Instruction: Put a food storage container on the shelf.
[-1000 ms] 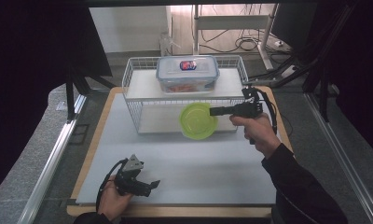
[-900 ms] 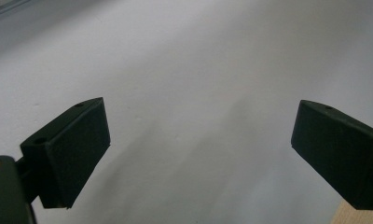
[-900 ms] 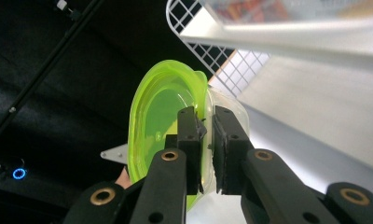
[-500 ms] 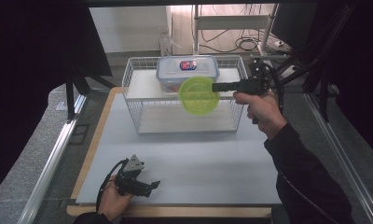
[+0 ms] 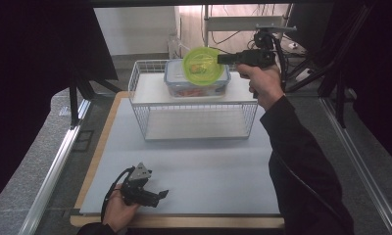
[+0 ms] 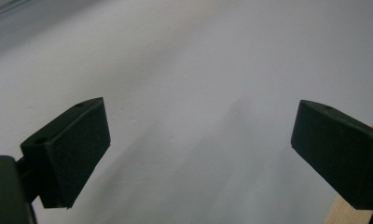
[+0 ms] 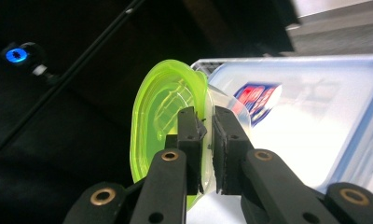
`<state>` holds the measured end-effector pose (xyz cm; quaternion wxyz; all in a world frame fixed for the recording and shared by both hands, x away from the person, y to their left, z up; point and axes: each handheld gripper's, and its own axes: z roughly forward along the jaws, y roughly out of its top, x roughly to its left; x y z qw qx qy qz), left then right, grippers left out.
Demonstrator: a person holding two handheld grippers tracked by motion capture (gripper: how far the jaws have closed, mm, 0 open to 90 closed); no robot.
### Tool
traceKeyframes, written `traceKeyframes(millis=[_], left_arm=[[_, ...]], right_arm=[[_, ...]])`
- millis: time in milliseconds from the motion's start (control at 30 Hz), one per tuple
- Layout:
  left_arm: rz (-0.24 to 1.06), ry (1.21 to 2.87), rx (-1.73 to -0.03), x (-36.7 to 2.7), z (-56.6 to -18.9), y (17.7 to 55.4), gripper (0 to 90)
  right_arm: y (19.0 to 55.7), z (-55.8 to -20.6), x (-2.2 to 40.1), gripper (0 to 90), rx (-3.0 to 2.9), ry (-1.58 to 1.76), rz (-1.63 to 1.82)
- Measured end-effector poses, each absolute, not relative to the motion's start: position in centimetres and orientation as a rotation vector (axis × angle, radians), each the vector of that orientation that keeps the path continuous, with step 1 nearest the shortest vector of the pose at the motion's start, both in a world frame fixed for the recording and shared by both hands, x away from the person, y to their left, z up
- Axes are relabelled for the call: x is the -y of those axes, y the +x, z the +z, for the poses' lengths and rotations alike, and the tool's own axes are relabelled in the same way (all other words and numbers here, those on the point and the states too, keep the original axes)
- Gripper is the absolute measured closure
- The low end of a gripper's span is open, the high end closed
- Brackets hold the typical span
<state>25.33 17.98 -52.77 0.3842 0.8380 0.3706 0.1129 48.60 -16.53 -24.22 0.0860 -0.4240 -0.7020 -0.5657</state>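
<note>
The right tool (image 5: 222, 59) pinches the rim of a lime-green plastic bowl (image 5: 201, 64), holding it on edge in the air above the clear lidded food container (image 5: 196, 83) on the white wire rack (image 5: 150, 88). The left tool (image 5: 157, 196) rests low over the bench (image 5: 208, 166), jaws wide apart, nothing between them.

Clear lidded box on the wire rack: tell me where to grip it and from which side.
Grip the clear lidded box across its short sides, coming down from above. It lies flat on the wire rack, lid up, so the top is the free approach. The green bowl held in the right gripper hangs over it and must move away first.
</note>
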Motion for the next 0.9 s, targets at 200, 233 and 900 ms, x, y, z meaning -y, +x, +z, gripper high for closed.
traceKeyframes(millis=[200, 233, 900], left_arm=[[0.28, 2.15, -0.928, -17.8, -52.8, 25.3, 4.5], [0.279, 2.15, -0.927, -17.7, -52.8, 25.3, 4.5], [0.238, 2.211, -0.903, -17.1, -53.4, 25.4, 4.5]], right_arm=[[51.0, -24.2, 15.6, 82.7, 2.05, -1.365, -1.711], [51.2, -24.2, 15.4, 82.6, 2.047, -1.379, -1.706], [53.0, -25.5, 14.2, 63.9, 2.043, -1.559, -1.752]])
